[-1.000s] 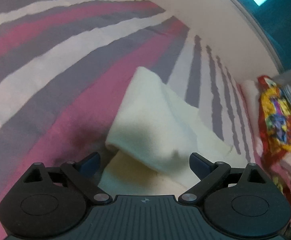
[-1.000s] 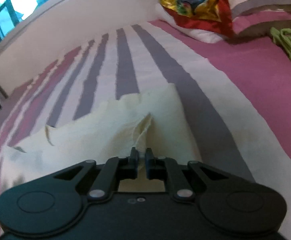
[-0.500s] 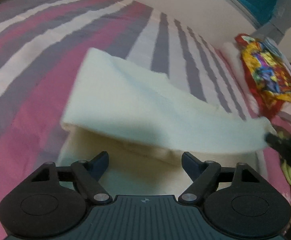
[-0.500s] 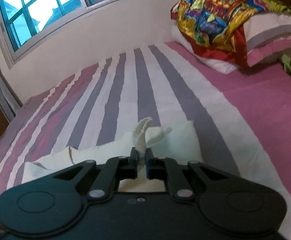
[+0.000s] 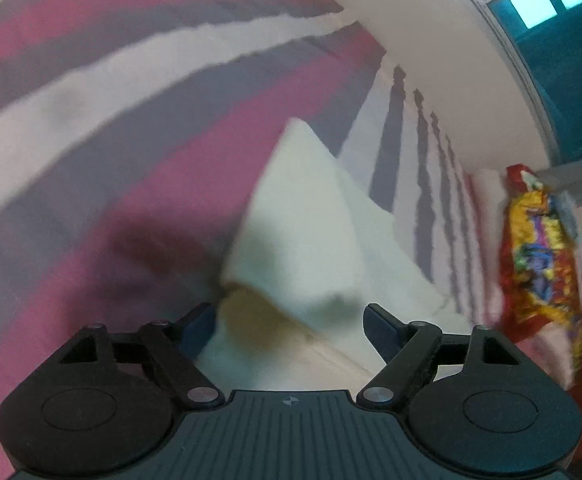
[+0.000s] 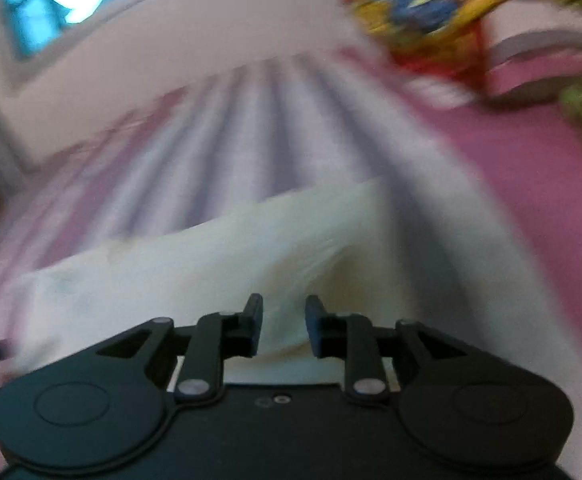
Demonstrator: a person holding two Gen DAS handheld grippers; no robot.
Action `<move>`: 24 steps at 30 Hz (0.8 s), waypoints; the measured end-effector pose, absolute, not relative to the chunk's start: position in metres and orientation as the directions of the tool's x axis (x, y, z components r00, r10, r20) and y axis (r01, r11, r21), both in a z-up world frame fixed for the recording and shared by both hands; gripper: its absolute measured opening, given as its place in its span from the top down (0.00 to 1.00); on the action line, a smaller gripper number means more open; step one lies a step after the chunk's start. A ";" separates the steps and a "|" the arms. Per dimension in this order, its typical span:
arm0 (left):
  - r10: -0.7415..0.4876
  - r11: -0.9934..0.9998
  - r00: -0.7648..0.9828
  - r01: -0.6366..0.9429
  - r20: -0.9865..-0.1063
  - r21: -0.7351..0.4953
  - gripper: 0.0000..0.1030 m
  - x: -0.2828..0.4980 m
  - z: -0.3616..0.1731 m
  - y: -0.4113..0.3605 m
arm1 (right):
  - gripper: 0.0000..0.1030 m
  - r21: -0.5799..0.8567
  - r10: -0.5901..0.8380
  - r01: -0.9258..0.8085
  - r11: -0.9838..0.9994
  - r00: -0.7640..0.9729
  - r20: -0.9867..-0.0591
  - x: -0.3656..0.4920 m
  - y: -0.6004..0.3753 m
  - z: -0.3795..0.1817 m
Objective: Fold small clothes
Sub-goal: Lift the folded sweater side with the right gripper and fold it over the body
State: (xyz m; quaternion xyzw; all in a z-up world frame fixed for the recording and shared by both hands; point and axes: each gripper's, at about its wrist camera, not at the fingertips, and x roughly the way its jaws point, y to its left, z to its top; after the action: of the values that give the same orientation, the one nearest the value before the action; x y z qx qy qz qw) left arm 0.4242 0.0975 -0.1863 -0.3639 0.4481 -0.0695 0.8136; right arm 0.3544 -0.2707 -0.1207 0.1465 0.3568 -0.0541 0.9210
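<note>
The right claw (image 6: 282,326) is letting go. A second ago and half a second ago its jaws were pinched tight on a raised tuft of the cream cloth (image 6: 211,252); now they are opening, with a clear gap between the fingers, and the cloth runs through that gap without either pad visibly pressing on it. The peak of fabric that stood up between the fingers half a second ago has dropped back into the heap. That reads as the end of one fold: the carried edge has been laid over and released.

The left claw (image 5: 289,322) has narrowed a little from a second ago but holds steady now, jaws wide, gripping nothing. The near corner of the cloth (image 5: 303,220) lies between and just beyond its fingers, a folded flap bulging over a lower layer.

The cloth sits on the bed (image 5: 91,168), on the pink and grey striped sheet, near both claws, its long side running from left to right in the right wrist view. A bright patterned pillow (image 5: 539,256) lies far to the right, well apart from it.

Both claws tilt downward toward the bed, angled well below level, low over the near edge of the cloth. The right view is heavily smeared, so that hand is in motion; the left view is softer than half a second ago and looks closer to the fabric.

My judgement is that the fold is only roughly set, since the flap bulges rather than lying flat.
</note>
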 end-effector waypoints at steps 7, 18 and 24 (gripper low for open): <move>-0.509 0.682 0.555 -0.206 -0.658 -0.701 0.22 0.419 -0.185 0.086 | 0.87 0.217 0.181 -0.030 0.976 0.669 -0.721 0.366 -0.169 -0.146; -0.473 0.702 0.584 -0.202 -0.660 -0.682 0.22 0.421 -0.166 0.108 | 0.84 0.191 0.254 -0.167 0.967 0.634 -0.730 0.398 -0.100 -0.157; -0.455 0.686 0.612 -0.222 -0.647 -0.693 0.22 0.422 -0.169 0.115 | 0.79 0.196 0.286 -0.209 0.958 0.668 -0.686 0.400 -0.089 -0.157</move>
State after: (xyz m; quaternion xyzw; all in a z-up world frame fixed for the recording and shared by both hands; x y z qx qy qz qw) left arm 0.4219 0.1153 -0.1688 -0.3895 0.4347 -0.0720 0.8088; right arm 0.4002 -0.0893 -0.1571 0.0505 0.3838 0.1358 0.9120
